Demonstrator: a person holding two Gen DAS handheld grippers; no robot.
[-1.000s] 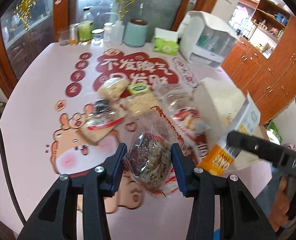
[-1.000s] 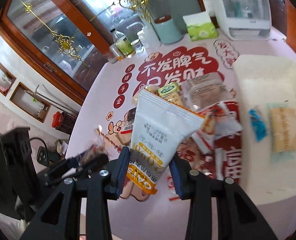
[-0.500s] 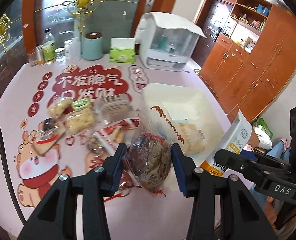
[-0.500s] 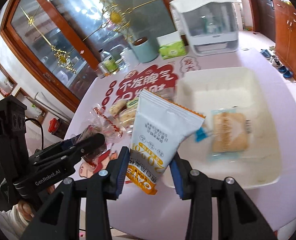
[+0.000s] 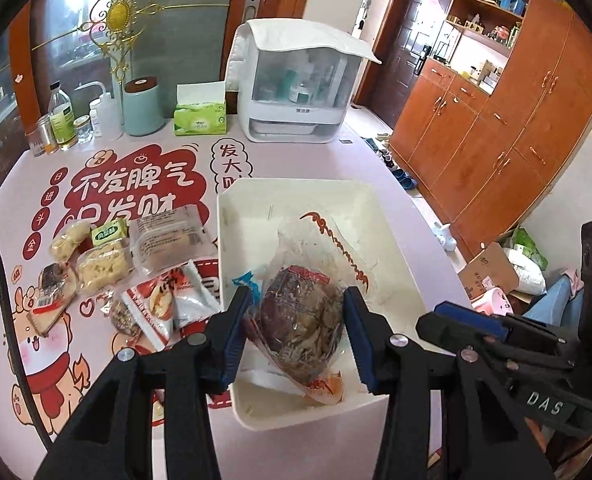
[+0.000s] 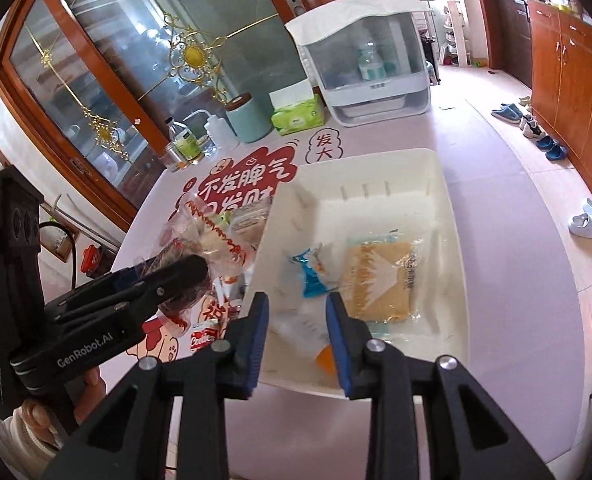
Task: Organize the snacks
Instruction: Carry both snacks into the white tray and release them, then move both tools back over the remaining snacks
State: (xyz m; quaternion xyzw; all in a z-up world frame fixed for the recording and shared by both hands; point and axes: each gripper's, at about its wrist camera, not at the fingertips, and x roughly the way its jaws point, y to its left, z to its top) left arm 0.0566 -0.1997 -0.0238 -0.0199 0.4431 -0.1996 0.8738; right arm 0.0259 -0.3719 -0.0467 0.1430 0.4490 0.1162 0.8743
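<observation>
My left gripper (image 5: 297, 334) is shut on a clear bag of dark dried snacks (image 5: 301, 320) and holds it over the white tray (image 5: 232, 216). My right gripper (image 6: 297, 334) is open and empty above the tray's near edge (image 6: 292, 384). The white and orange packet (image 6: 309, 330) lies in the tray below it, next to a blue-wrapped snack (image 6: 311, 276) and a tan cracker pack (image 6: 379, 280). The left gripper with its bag (image 6: 184, 276) shows at the left in the right wrist view. Several loose snack packs (image 5: 108, 264) lie on the table left of the tray.
A white lidded organiser box (image 5: 296, 92), a green tissue pack (image 5: 200, 118), a teal canister (image 5: 142, 106) and bottles (image 5: 62, 120) stand at the table's far edge. Wooden cabinets (image 5: 515, 128) and the floor with shoes are to the right.
My right gripper has opened and the white and orange packet has dropped into the tray. My left gripper has carried the dried snack bag over the tray.
</observation>
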